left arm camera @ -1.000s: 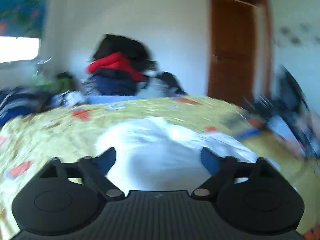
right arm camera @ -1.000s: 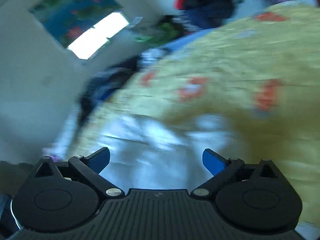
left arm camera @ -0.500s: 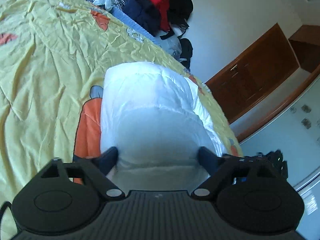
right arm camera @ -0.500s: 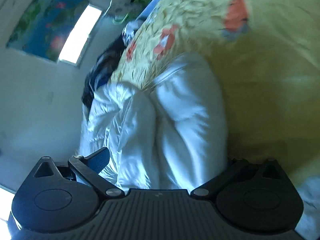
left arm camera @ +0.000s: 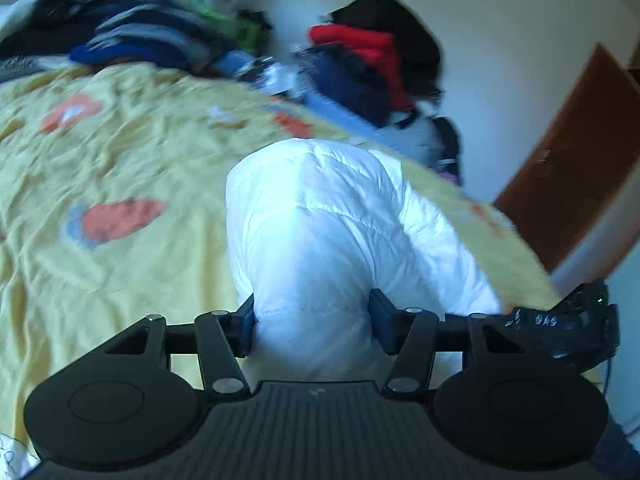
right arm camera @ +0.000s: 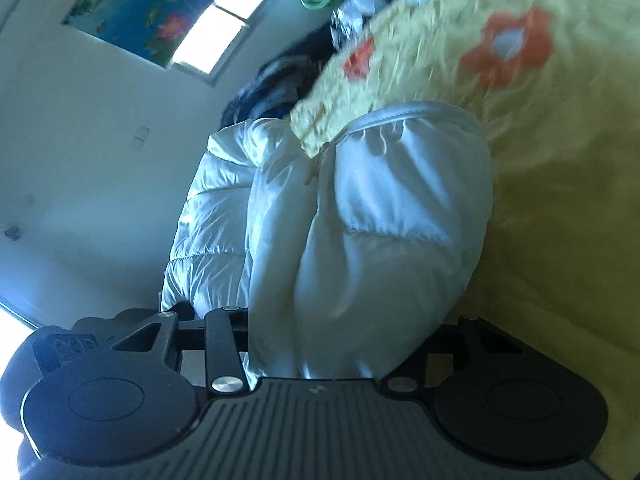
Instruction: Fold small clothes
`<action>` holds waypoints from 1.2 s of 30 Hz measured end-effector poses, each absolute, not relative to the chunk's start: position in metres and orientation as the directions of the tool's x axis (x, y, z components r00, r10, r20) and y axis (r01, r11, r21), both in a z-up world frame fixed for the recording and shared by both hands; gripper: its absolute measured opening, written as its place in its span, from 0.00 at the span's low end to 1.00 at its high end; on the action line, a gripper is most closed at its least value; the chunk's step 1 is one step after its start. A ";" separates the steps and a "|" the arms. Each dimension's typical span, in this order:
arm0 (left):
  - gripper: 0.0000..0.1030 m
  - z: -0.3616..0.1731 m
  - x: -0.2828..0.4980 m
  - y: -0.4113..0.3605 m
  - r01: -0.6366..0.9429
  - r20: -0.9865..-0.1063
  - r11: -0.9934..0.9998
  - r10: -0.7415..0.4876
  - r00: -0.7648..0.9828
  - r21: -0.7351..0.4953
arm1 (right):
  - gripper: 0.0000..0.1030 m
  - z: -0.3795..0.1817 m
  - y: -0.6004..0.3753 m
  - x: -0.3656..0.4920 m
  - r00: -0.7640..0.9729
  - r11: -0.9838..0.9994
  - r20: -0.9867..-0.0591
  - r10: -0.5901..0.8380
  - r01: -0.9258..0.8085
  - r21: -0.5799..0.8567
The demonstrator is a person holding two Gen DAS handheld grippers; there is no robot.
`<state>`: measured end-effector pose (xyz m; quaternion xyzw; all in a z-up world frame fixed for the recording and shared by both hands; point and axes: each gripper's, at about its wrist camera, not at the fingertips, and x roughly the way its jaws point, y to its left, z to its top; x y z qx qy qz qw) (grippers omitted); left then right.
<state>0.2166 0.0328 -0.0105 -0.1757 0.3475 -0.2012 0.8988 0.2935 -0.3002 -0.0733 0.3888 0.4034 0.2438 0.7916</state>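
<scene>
Both tongs just closed, left tongs (left arm camera: 313, 322) and right tongs (right arm camera: 340, 340) pinching puffy white quilted jacket (left arm camera: 332, 216), bunched.

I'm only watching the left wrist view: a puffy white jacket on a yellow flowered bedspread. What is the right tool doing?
Observer: The right tool, its jaws just closing, grips a thick bunch of the puffy white jacket.
Operator: Which part of it?
Observer: A sleeve-like part ending in a gathered silver-edged cuff.
Operator: Anything else over there?
Observer: A bright window beside a blue flower-print hanging.
</scene>
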 end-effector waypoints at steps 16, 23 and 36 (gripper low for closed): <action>0.69 0.043 0.142 -0.002 0.290 -0.263 0.957 -0.281 0.923 -0.005 | 0.74 0.027 -0.313 0.215 0.820 0.764 -0.361 0.445 -0.137 0.630; 0.69 0.004 0.188 -0.072 0.370 -0.428 0.915 -0.272 0.862 0.163 | 0.92 0.038 -0.225 0.246 0.739 0.825 -0.433 0.516 -0.292 0.484; 0.73 -0.033 0.226 -0.114 0.434 -0.459 0.867 -0.291 0.840 0.244 | 0.86 -0.039 -0.244 0.324 0.681 0.827 -0.548 0.486 -0.156 0.540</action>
